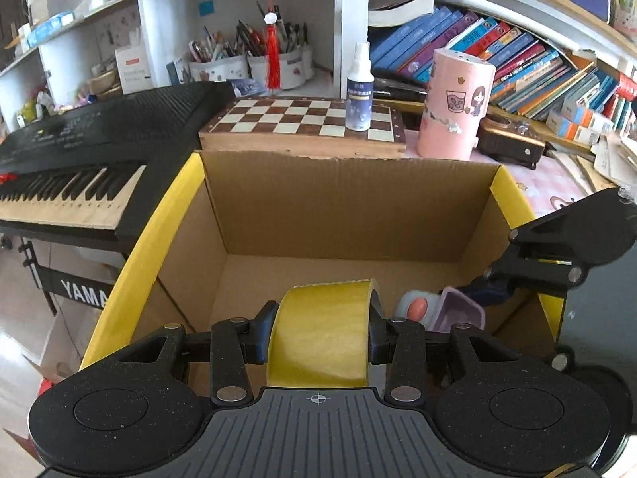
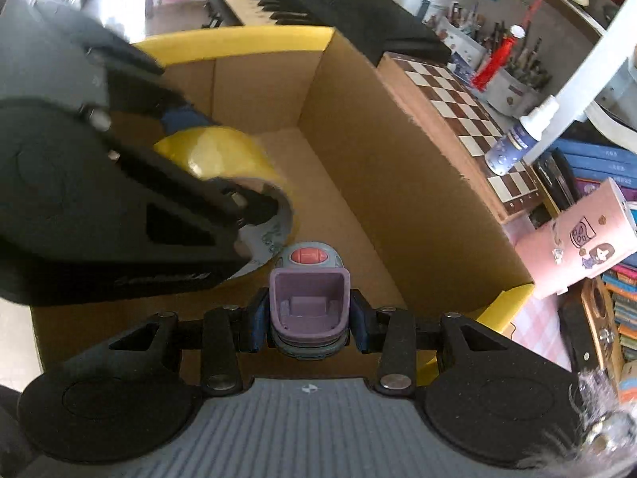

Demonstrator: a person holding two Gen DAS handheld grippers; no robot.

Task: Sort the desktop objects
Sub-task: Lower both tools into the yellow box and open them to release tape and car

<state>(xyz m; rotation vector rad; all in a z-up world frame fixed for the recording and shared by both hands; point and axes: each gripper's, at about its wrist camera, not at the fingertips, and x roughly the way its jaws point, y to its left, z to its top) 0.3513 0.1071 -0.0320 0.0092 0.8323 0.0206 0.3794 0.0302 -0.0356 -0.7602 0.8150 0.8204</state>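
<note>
Yellow tape roll (image 1: pixel 320 334) clamped in left gripper (image 1: pixel 318 332) jaws — purple-grey gadget (image 2: pixel 308 306) pinched in right gripper (image 2: pixel 308 318) jaws.

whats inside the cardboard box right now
Both grippers reach into the cardboard box: the left gripper clamps a yellow tape roll, the right gripper a purple-grey gadget. The floor ahead looks bare; under them is hidden.
</note>
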